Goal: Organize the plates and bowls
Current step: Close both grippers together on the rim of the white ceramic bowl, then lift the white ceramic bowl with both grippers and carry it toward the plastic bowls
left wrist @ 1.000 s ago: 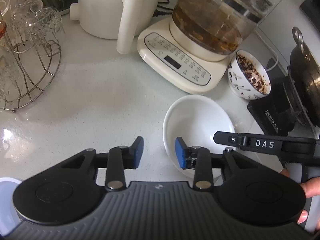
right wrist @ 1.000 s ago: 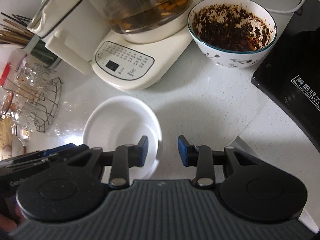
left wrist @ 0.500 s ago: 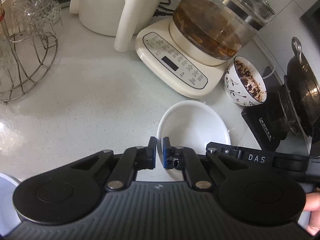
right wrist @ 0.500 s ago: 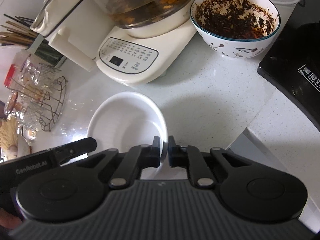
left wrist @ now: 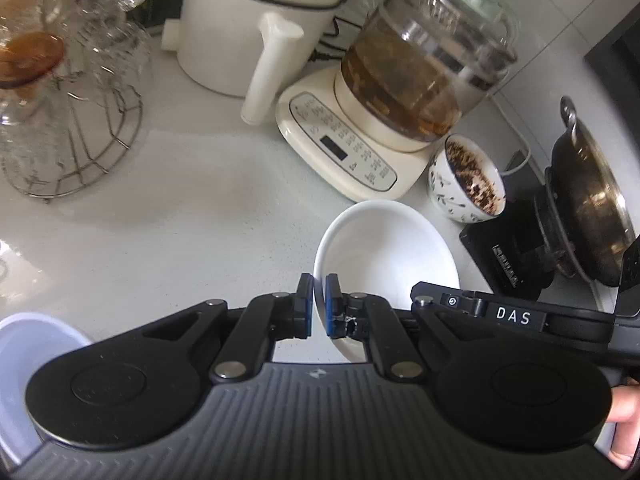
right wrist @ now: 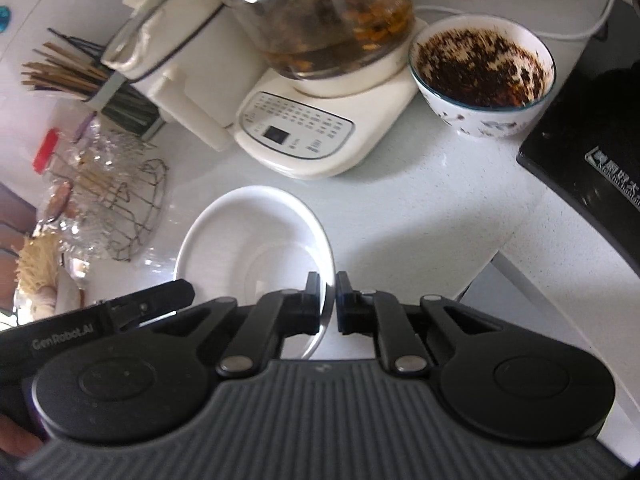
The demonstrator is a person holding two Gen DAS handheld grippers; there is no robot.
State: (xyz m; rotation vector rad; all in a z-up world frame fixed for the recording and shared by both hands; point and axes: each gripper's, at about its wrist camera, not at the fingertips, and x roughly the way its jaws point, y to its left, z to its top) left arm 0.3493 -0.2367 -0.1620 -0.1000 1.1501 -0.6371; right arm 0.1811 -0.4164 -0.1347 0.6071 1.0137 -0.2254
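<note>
We see the white bowl [left wrist: 386,248] on the white counter [left wrist: 180,216], just in front of the cream kettle base [left wrist: 344,148]. The left gripper [left wrist: 319,306] is closed narrow on the bowl's rim at its 8 o'clock side, one blue pad inside the rim and one outside. The right gripper [right wrist: 328,300] is pinching the opposite rim of the same bowl [right wrist: 256,248], at about 4 o'clock in its own view, also with the rim between its pads. So both grippers hold the one bowl; if it is lifted from the counter or still resting, we cannot tell.

At 1 o'clock from the bowl stands a patterned bowl [left wrist: 468,180] with dark crumbs inside, close to it but apart. At 10 o'clock, well apart, is a wire rack [left wrist: 76,128] with glasses. A dark pan [left wrist: 588,208] sits at 3 o'clock.
</note>
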